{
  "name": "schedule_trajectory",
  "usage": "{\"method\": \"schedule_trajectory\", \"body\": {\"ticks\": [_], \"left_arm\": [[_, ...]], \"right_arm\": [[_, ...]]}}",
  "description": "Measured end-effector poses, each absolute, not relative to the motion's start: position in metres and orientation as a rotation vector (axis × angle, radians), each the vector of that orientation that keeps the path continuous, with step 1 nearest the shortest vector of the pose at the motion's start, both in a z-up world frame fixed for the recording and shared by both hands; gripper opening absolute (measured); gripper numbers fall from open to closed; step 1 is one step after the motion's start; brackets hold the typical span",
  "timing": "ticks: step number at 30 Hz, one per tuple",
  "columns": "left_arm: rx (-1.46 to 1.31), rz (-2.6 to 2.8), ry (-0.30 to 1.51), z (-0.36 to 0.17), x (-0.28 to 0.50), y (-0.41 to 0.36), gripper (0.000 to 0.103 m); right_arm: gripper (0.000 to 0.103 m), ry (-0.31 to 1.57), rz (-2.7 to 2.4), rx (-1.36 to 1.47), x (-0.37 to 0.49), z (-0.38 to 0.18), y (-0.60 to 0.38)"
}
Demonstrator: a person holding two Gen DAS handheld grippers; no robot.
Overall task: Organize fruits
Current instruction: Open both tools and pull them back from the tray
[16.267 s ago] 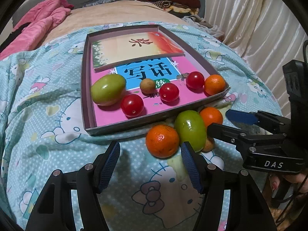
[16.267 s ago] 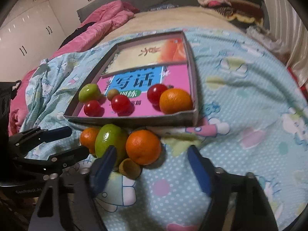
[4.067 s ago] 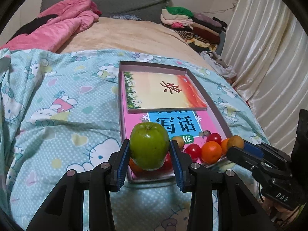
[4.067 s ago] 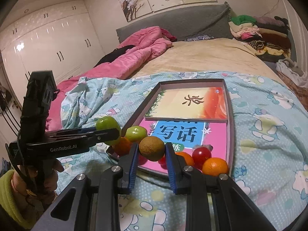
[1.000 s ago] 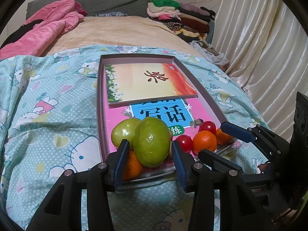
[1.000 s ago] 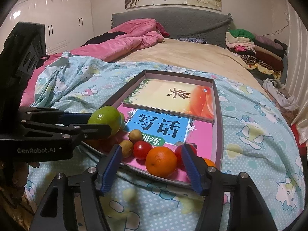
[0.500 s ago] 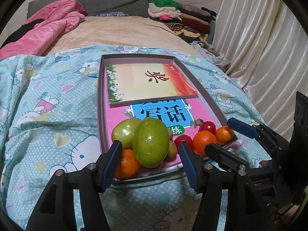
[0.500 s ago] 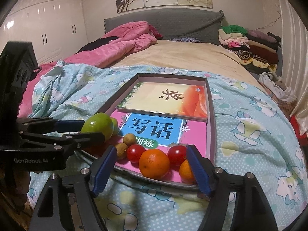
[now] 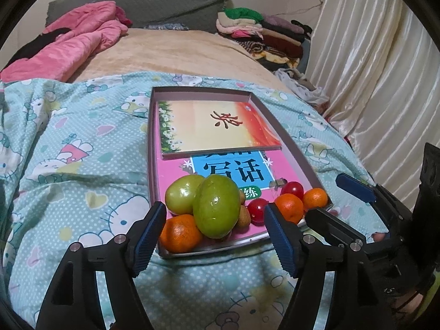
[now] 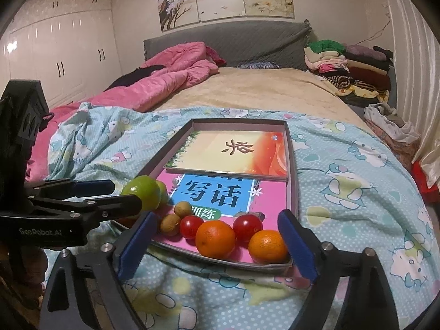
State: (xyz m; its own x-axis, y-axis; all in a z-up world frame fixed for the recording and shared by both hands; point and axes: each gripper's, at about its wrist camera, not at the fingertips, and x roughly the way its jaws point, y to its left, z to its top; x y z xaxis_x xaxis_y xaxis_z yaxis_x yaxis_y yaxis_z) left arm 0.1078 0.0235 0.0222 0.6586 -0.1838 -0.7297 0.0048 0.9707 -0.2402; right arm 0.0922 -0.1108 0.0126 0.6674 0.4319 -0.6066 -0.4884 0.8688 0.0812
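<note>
A shallow box tray (image 9: pixel 299 162) (image 10: pixel 292 165) lies on the bed and holds two books. At its near end sit two green fruits (image 9: pixel 216 205) (image 10: pixel 143 192), three oranges (image 9: pixel 180 233) (image 10: pixel 216 238), two cherry tomatoes (image 10: pixel 191 226) and two small brown fruits (image 10: pixel 182 209). My left gripper (image 9: pixel 216 240) is open and empty, just short of the tray's near edge, with the big green fruit between its fingers' line of sight. My right gripper (image 10: pixel 216 247) is open and empty at the tray's near right corner.
The tray rests on a light blue cartoon-print quilt (image 9: pixel 82 165). A pink duvet (image 10: pixel 170 74) lies at the back left, folded clothes (image 10: pixel 346 63) at the back right, curtains (image 9: pixel 371 68) on the right. The right gripper (image 9: pixel 357 209) shows beside the tray in the left view.
The left gripper opened and let go of the big green fruit, which now rests in the tray. Both grippers have drawn back and risen a little.
</note>
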Motion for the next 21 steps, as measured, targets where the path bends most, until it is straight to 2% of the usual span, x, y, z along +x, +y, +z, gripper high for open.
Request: {"method": "schedule_trajectory", "body": {"ticks": [4, 5, 21], "left_arm": [[-0.236, -0.068, 0.836, 0.029, 0.099, 0.027, 0.078], [-0.238, -0.059, 0.835, 0.030, 0.097, 0.028, 0.078], [-0.240, 0.013, 0.893, 0.032, 0.038, 0.014, 0.078]], "right_arm": [[0.098, 0.649, 0.504, -0.075, 0.086, 0.018, -0.114], [0.102, 0.647, 0.503, -0.060, 0.085, 0.020, -0.115], [0.102, 0.680, 0.487, 0.046, 0.025, 0.037, -0.138]]}}
